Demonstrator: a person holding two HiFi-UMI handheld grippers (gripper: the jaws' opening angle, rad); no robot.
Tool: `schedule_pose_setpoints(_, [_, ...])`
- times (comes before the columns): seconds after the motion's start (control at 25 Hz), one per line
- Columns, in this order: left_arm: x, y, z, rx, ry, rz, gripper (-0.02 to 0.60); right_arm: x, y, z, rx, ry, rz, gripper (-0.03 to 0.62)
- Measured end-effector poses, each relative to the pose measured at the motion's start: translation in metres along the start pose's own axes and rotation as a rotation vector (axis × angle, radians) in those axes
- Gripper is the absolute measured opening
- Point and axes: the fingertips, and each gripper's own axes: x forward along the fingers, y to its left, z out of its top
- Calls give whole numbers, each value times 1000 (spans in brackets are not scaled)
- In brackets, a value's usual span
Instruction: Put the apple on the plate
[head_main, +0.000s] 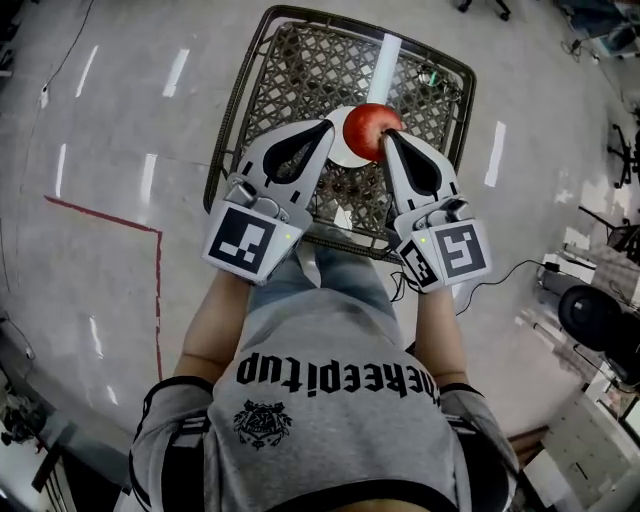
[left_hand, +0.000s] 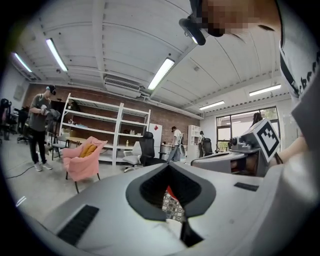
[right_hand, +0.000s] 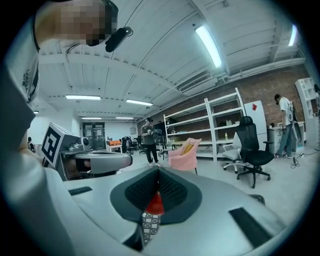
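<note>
Above white plate (head_main: 338, 153), left tongs (head_main: 328, 126) and right tongs (head_main: 389, 138) both closed, angled inward, tips flanking apple (head_main: 367, 128)

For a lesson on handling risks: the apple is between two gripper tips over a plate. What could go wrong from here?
The apple seems pinched only between the left gripper and right gripper, both shut; being round, it may slip out.
The plate looks small on the mesh table; a dropped apple might roll off.
</note>
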Motion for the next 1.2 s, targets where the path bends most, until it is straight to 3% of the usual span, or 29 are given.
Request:
schedule_pose_setpoints(0.4, [0,1,-13,-35,13,141,18,14,-16,-23,-11,50,112,17])
schedule_pose_setpoints(1.2, [10,-7,-52,-87,64,246,18,46,-43,-114,-13,195,195,17])
